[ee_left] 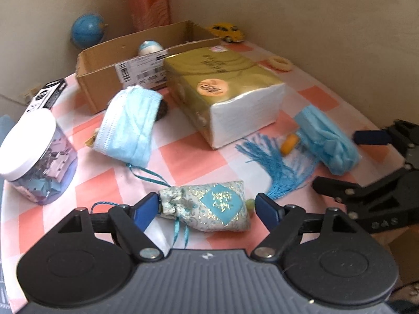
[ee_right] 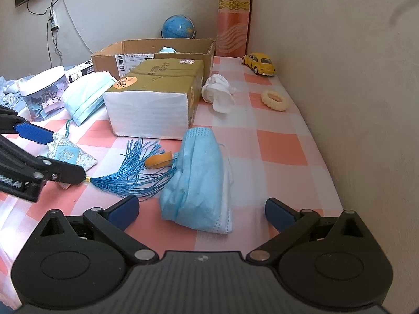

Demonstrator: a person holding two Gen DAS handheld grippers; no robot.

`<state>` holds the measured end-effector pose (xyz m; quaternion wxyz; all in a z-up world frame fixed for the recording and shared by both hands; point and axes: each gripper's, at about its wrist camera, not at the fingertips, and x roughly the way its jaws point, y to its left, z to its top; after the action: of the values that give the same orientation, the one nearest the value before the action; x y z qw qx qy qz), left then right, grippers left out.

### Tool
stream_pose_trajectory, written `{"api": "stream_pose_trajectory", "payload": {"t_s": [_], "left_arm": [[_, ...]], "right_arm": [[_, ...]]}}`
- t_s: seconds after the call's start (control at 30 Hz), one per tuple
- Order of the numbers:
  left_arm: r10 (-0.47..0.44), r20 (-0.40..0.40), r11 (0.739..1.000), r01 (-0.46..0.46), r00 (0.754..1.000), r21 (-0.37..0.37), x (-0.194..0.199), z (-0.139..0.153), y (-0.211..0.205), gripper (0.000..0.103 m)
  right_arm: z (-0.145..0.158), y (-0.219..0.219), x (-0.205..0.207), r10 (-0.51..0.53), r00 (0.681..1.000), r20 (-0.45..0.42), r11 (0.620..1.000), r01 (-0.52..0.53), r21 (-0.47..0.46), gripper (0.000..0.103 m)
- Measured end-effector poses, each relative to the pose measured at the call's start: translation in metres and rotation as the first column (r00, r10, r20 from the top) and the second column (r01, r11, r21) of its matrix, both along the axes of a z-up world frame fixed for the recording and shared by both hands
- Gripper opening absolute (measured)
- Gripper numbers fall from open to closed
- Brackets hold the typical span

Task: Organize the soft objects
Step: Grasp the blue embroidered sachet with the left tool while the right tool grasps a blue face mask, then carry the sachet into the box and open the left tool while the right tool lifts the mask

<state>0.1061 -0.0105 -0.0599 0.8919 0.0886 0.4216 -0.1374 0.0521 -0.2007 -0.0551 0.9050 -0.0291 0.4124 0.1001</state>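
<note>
A brocade sachet (ee_left: 209,205) with a blue tassel (ee_left: 277,166) lies on the checked tablecloth. My left gripper (ee_left: 208,208) is open with its fingers on either side of the sachet. The sachet also shows in the right wrist view (ee_right: 69,155). A stack of blue face masks (ee_right: 199,180) lies between the open fingers of my right gripper (ee_right: 201,209). It also shows in the left wrist view (ee_left: 327,138). Another blue mask (ee_left: 128,127) lies near the cardboard box (ee_left: 104,78). A gold tissue pack (ee_left: 225,89) sits mid-table. White socks (ee_right: 218,91) lie behind it.
A clear jar of clips (ee_left: 36,157) stands at the left. A yellow toy car (ee_right: 259,62), a cream hair ring (ee_right: 275,99), a small globe (ee_right: 178,27) and an orange earplug (ee_right: 158,161) are on the table. Walls close off the back and right.
</note>
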Motion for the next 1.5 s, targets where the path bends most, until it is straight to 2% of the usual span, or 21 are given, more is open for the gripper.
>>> {"api": "stream_pose_trajectory", "payload": {"t_s": [0.2,0.27,0.37,0.5,0.57,0.73,0.8,0.87,0.97,1.03,1.1,1.2,1.27,1.43,1.5], "left_arm": [[0.030,-0.014,1.000,-0.030,0.999,-0.006,0.001,-0.005,0.000,0.073],[0.035,-0.013,0.999,-0.035,0.999,-0.011,0.001,-0.005,0.000,0.065],[0.038,-0.017,0.999,-0.038,0.999,-0.023,0.004,-0.004,0.003,0.058],[0.041,-0.015,0.999,-0.041,0.999,-0.016,0.004,-0.004,0.008,0.058],[0.044,-0.014,0.999,-0.044,0.999,-0.011,0.004,-0.004,0.012,0.058],[0.046,-0.018,0.999,-0.046,0.999,0.000,0.002,-0.002,0.022,0.059],[0.046,-0.019,0.999,-0.046,0.999,0.002,0.001,-0.001,0.024,0.065],[0.050,-0.009,0.999,-0.050,0.999,-0.005,0.000,0.001,0.024,0.076],[0.037,0.003,0.999,-0.037,0.999,-0.008,0.000,0.004,0.020,0.078],[0.037,0.000,0.999,-0.037,0.999,-0.008,0.003,0.003,0.018,0.078],[0.051,-0.010,0.999,-0.051,0.999,-0.002,0.006,0.000,0.017,0.077],[0.065,-0.019,0.998,-0.065,0.998,-0.008,0.007,-0.002,0.018,0.069],[0.067,-0.020,0.998,-0.067,0.998,-0.010,0.007,-0.002,0.020,0.056],[0.058,-0.025,0.998,-0.058,0.998,-0.009,0.008,0.004,0.027,0.042],[0.047,-0.033,0.999,-0.047,0.998,-0.011,0.007,0.008,0.030,0.042]], "right_arm": [[0.000,-0.001,-0.001,0.003,1.000,0.004,1.000,-0.003,0.002,0.103],[0.000,-0.001,0.000,0.003,1.000,-0.001,1.000,-0.003,0.000,0.103],[0.002,0.001,0.003,0.006,1.000,-0.020,1.000,-0.006,-0.008,0.103],[0.010,0.002,0.008,0.026,0.999,-0.021,1.000,-0.026,0.004,0.101],[0.013,0.005,0.011,0.036,0.999,-0.016,0.999,-0.037,-0.003,0.097],[0.012,0.012,0.021,0.054,0.998,-0.041,0.998,-0.055,-0.025,0.080],[0.011,0.013,0.023,0.056,0.997,-0.055,0.998,-0.058,-0.023,0.075],[0.012,0.015,0.024,0.055,0.997,-0.057,0.998,-0.056,-0.025,0.071],[0.013,0.017,0.025,0.046,0.997,-0.057,0.998,-0.048,-0.045,0.064],[0.014,0.017,0.025,0.045,0.997,-0.060,0.998,-0.048,-0.045,0.054],[0.014,0.016,0.023,0.040,0.997,-0.062,0.998,-0.043,-0.051,0.052],[0.015,0.016,0.022,0.036,0.997,-0.061,0.998,-0.040,-0.056,0.048],[0.016,0.014,0.020,0.034,0.997,-0.063,0.998,-0.037,-0.050,0.047],[0.020,0.009,0.016,0.034,0.998,-0.055,0.999,-0.036,-0.040,0.045],[0.023,0.007,0.015,0.033,0.998,-0.048,0.999,-0.034,-0.029,0.045]]}}
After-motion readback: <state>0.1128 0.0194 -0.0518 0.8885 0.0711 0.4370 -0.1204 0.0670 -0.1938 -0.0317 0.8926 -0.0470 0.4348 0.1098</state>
